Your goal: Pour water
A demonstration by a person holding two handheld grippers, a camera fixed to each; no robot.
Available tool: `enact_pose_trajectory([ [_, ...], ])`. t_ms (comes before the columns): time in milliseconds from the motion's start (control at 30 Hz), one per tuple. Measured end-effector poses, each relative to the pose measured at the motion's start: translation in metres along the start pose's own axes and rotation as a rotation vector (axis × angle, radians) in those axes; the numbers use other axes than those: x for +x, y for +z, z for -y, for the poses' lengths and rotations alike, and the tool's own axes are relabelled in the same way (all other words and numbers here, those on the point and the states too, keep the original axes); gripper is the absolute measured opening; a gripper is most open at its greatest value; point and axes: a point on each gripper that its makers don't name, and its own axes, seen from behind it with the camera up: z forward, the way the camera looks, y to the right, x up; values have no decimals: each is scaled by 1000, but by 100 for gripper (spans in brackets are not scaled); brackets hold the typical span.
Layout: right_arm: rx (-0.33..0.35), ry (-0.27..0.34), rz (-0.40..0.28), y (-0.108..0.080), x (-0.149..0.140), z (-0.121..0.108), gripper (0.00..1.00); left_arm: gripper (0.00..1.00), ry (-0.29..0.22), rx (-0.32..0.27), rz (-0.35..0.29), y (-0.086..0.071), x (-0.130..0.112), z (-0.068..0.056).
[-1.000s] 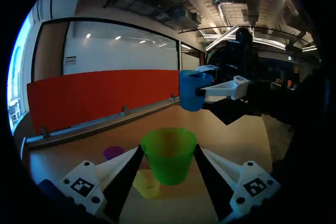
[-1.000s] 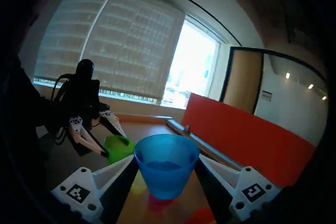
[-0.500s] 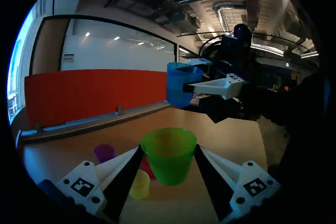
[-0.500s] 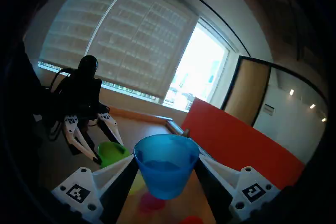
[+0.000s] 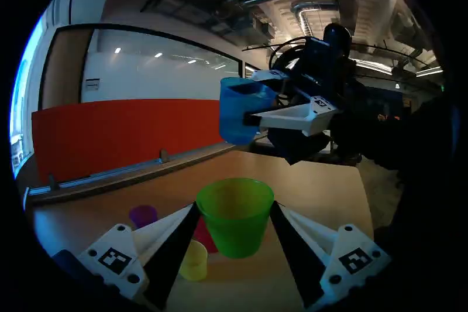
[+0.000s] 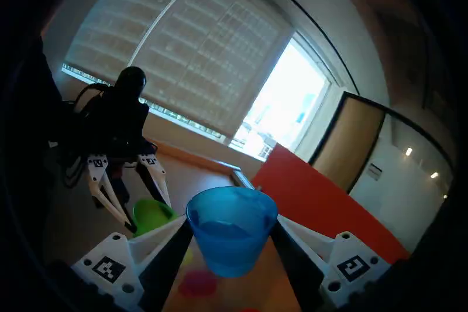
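Note:
In the left gripper view my left gripper [image 5: 235, 218] is shut on an empty green cup [image 5: 235, 215], held above the wooden table [image 5: 327, 189]. Higher and farther off, my right gripper [image 5: 248, 107] holds a blue cup [image 5: 237, 110] slightly tilted. In the right gripper view my right gripper [image 6: 231, 236] is shut on that blue cup [image 6: 231, 237], which has water in it. The green cup [image 6: 150, 215] sits lower left there, between the left gripper's fingers [image 6: 111, 195], held by a dark-sleeved person.
Small cups stand on the table below: a purple one [image 5: 143, 216], a yellow one [image 5: 193, 260] and a pink-red one [image 5: 205, 236], the pink one [image 6: 199, 283] also under the blue cup. A red partition [image 5: 128, 130] runs along the table's far edge. Blinds cover a bright window [image 6: 193, 66].
The blue cup in my right gripper has moved left and nearer, higher above the green cup, and tilted a little. My left gripper keeps the green cup steady.

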Motion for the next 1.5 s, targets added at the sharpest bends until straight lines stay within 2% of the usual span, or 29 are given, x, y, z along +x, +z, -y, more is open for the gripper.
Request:
enact_pose_trajectory([
  [533,-5,-132,3,15,13,-12,89,87,-7,-17,-16,6,3,-7],
  [1267,-25,-371,10,32,31,-14,89,87,-2,-36,-21,11,7,-12],
  [1500,-37,-415,12,35,34,-15,89,87,-2,-38,-29,11,10,-12],
])
